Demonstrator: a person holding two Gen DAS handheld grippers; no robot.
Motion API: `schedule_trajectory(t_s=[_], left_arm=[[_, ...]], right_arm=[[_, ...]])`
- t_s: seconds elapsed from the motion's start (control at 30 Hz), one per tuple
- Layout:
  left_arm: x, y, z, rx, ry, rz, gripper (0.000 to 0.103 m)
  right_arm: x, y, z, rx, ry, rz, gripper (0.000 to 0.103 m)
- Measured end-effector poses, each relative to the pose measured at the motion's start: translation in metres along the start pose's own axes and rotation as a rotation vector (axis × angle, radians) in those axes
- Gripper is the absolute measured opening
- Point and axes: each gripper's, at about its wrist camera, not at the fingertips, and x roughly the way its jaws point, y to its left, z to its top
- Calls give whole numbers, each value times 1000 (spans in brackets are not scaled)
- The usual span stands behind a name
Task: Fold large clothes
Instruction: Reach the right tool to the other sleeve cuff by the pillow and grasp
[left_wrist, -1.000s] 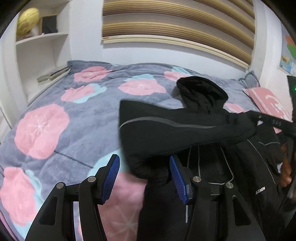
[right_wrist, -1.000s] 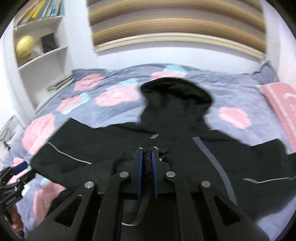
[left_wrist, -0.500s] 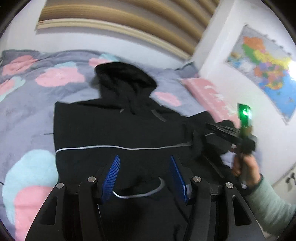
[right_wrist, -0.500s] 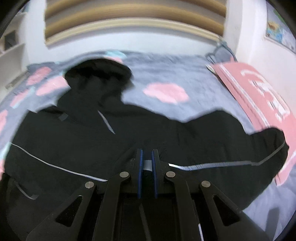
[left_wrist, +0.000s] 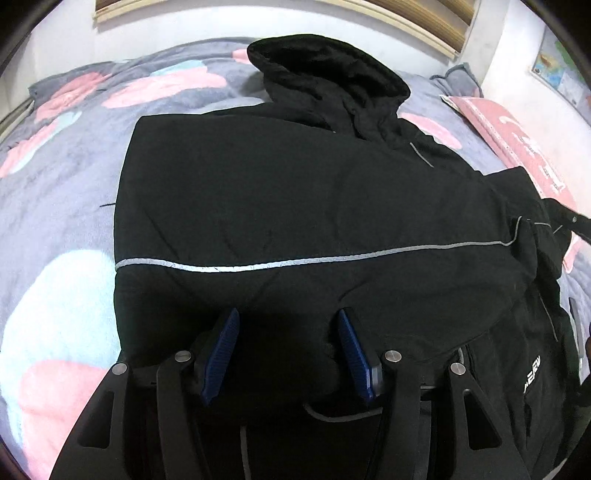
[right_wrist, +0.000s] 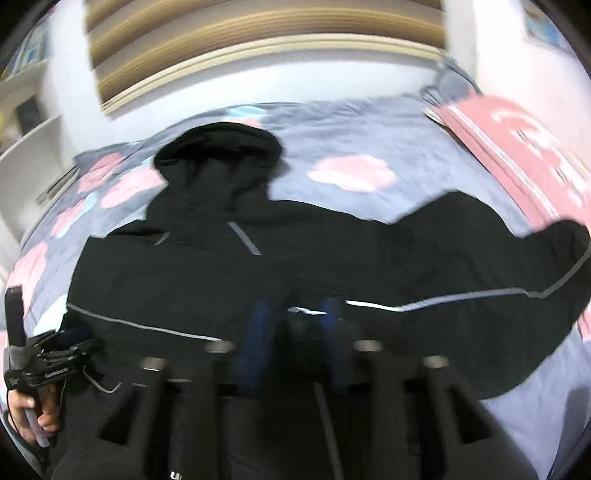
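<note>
A black hooded jacket (left_wrist: 295, 192) lies flat on the bed, hood (left_wrist: 325, 70) at the far end. One sleeve with a reflective stripe (left_wrist: 258, 264) is folded across the body. My left gripper (left_wrist: 288, 349) sits low over the near edge, its blue pads closed on a thick bunch of the sleeve's cuff. In the right wrist view the jacket (right_wrist: 258, 266) spreads wide, its other sleeve (right_wrist: 517, 280) stretched out to the right. My right gripper (right_wrist: 293, 328) is blurred, its jaws opening, with black fabric loose between the pads. The left gripper (right_wrist: 55, 354) shows at the left edge.
A grey blanket with pink flowers (left_wrist: 55, 221) covers the bed. A pink pillow (left_wrist: 517, 147) lies at the right side. A slatted wooden headboard (right_wrist: 258, 55) and white shelves (right_wrist: 29, 122) stand behind. A hand (right_wrist: 29, 413) holds the left gripper's handle.
The left gripper carried the sleeve across the jacket and sank low over it. The right gripper's pads, pressed together on fabric before, now stand apart.
</note>
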Motion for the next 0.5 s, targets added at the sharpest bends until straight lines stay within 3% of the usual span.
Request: schedule_trajectory(t_s=[0.07,0.1,0.17,0.23,0.37,0.5], left_arm=[[-1,-2,-5,16,-19,14,57],[-1,-2,-5,25,-26,22,57],[-1,-5,-8,49,-39,41,58],[1,-8,-9,72,-46,65,59],[2,-13,-10,112,-62,115,61],[-5,-19,-3,109,-65,129,61]], right_arm=[[13,15,-6,-36,11,-15,57],[33,21,-15,-49,65,-33,57],[67,16,-33,-35,160,-62,46],[88,8,-48,-34,193,-70,46],[78,6,-49,-49,189,-64,46],[33,-26,-40,50,154,36,45]])
